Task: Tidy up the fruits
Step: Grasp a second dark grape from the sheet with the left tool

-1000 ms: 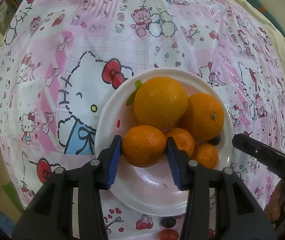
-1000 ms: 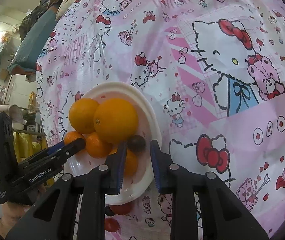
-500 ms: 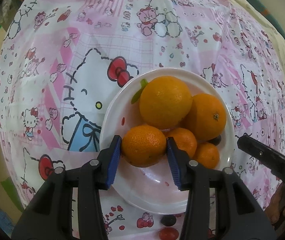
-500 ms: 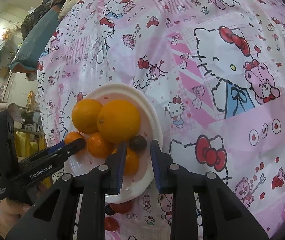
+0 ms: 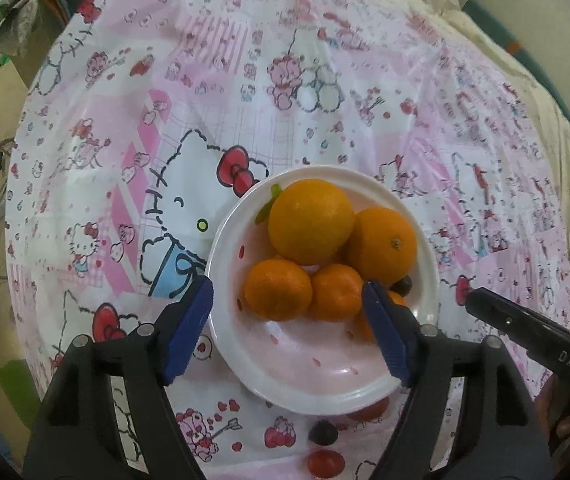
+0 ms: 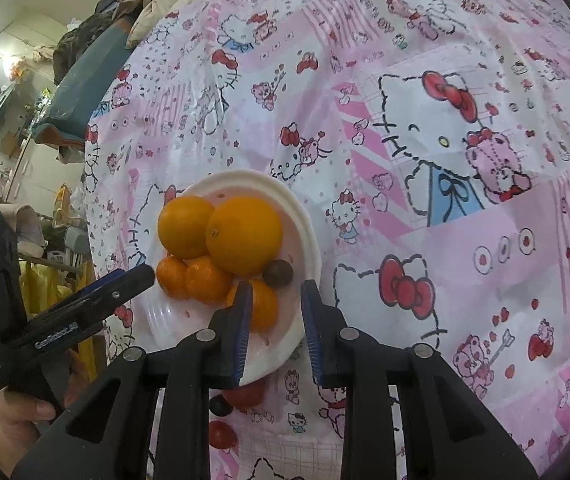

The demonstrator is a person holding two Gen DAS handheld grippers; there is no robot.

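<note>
Opening now, left tongs (image 5: pixel 287 330) w/ nothing between pads: small orange (image 5: pixel 277 290) released, sits in bowl (image 5: pixel 309 384); right tongs (image 6: pixel 275 320) opening too, empty.

My table, spread with a pink and white cartoon-cat cloth (image 5: pixel 213 128), carrying a bowl and a few loose fruits.

On the cloth I see the white bowl (image 5: pixel 229 344), sitting near the edge closest to me, just beside the big cat face with the red bow. In front of the bowl, directly on the cloth, lie a small dark round fruit (image 5: pixel 323 432) and a red cherry tomato (image 5: pixel 325 463) just beside it; another red one (image 5: pixel 369 410) peeks out from under the bowl's rim, touching or nearly so, I cannot tell which. Beyond the table's far edge, cream bedding (image 6: pixel 173 4) is bunched up.
</note>
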